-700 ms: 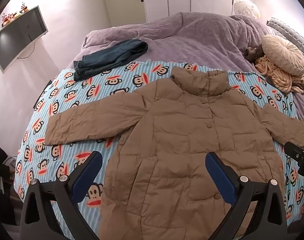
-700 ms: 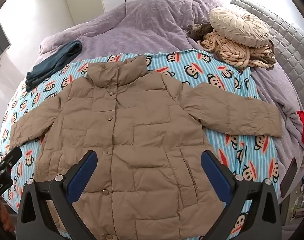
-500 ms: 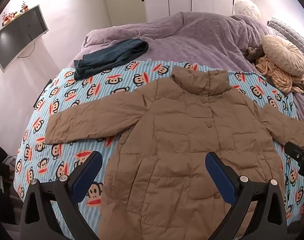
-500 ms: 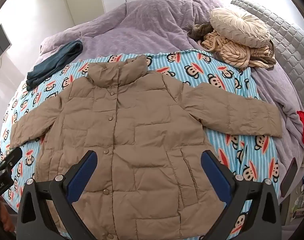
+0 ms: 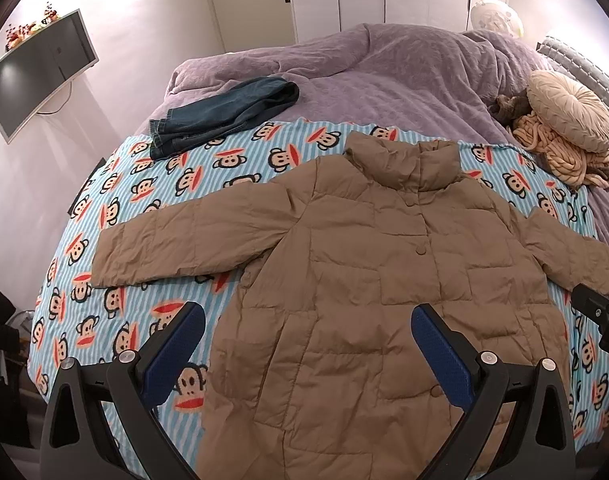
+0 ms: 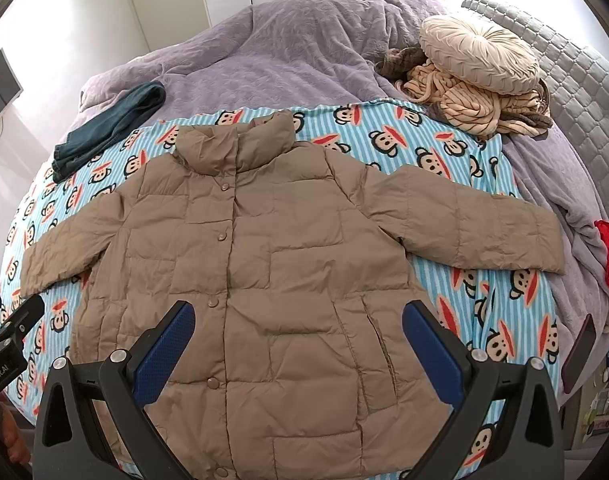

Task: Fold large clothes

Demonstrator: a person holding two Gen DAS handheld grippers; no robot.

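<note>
Above the jacket's (image 6: 264, 264) hem, my left claw (image 5: 308, 344) and right claw (image 6: 298, 338) hover spread wide, empty; nothing has shifted, so the flat, buttoned jacket awaits its first fold.

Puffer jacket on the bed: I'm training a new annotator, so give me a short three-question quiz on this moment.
1. True or false: the tan jacket lies spread flat with both sleeves out.
2. Which garment lies past the jacket's left sleeve, partly on the monkey-print sheet? A) red cloth B) folded jeans C) round cushion
3. Fill in: the left gripper and right gripper are both ____, holding nothing.

Key: 1 true; 2 B; 3 open.
</note>
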